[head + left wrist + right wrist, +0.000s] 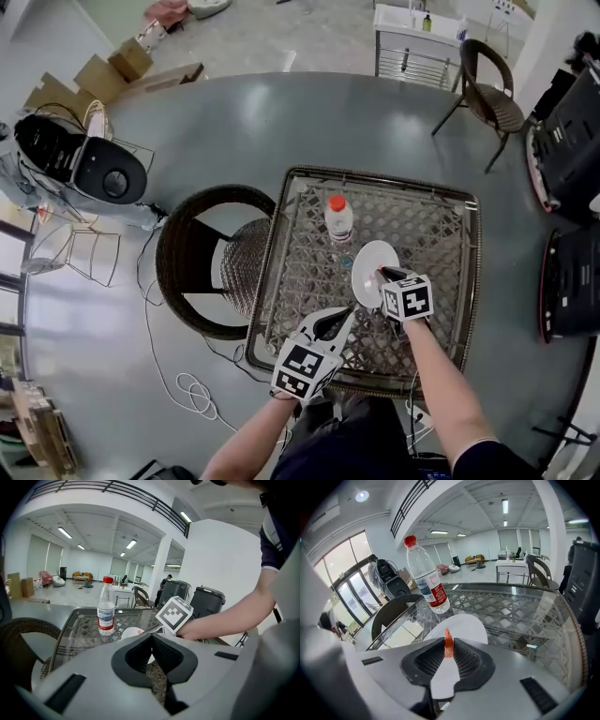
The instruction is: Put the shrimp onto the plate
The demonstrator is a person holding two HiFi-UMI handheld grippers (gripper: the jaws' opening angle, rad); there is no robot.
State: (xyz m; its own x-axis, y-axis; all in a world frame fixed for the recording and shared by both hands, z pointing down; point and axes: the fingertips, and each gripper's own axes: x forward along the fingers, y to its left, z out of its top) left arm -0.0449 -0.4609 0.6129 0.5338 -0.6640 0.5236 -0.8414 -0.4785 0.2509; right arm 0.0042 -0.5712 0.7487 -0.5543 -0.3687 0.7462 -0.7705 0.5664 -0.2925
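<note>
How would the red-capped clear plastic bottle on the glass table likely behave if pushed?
The red-capped clear plastic bottle stands upright, tall and narrow, so a high push would probably tip it. On the smooth glass table top a low push might just slide it. Lying down, its round body would likely roll.

I see a glass-topped table (431, 234) filling the centre of the head view. A bottle (338, 217) stands upright on it. A white plate (368, 267) lies just beside, lower right of the bottle.

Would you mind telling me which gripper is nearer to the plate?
Right. The right gripper holds the shrimp over the plate; the left gripper is off it, over the table.
</note>
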